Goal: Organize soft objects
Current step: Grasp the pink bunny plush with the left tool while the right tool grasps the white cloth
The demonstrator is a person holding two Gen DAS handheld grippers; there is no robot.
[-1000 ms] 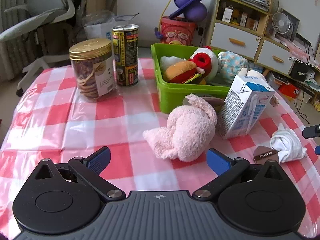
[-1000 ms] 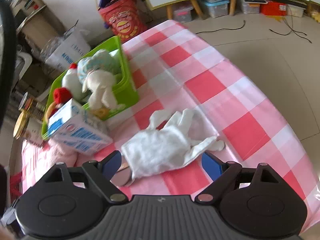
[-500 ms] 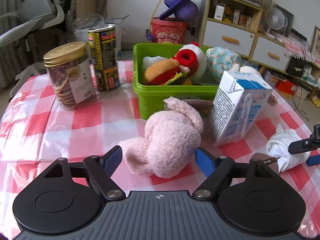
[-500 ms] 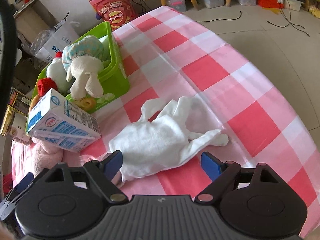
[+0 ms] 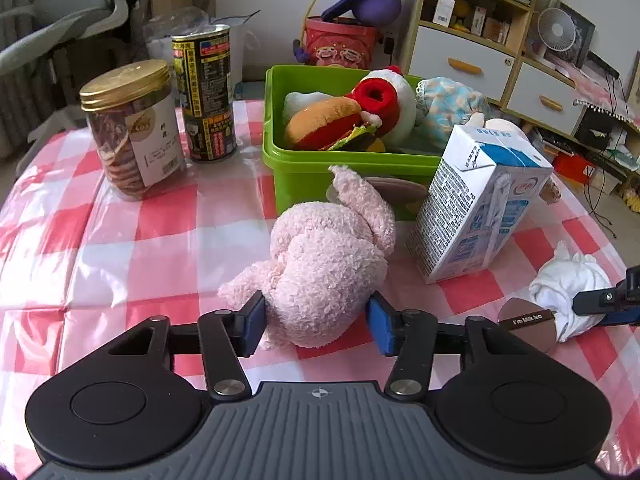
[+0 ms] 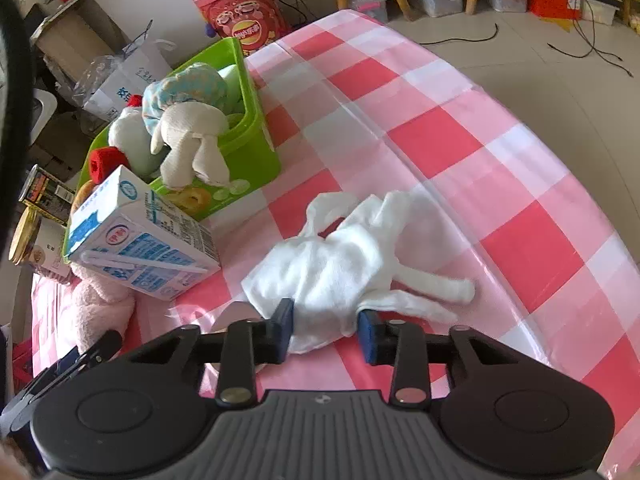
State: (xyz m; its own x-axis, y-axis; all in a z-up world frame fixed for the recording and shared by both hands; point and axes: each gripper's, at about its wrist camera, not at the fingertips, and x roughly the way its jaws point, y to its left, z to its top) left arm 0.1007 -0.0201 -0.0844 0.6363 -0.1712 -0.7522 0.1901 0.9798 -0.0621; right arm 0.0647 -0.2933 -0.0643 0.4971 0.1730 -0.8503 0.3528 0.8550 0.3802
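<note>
Here the fluffy pink plush toy [image 5: 324, 268] lies on the checked surface [image 5: 132, 248] before the green plastic bin [image 5: 320, 176], where soft things belong. The left gripper [image 5: 316, 320] has just been closing its jaws onto it. The right gripper [image 6: 325, 330], jaws just closed, pinches the limp white cloth toy [image 6: 340, 264]; only its own view shows that grip.

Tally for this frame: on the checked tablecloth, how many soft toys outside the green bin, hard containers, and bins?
Soft toys outside the bin: 2 (pink plush, white plush)
Hard containers: 3 (cookie jar, can, milk carton)
Bins: 1 (green bin)
Total: 6
</note>
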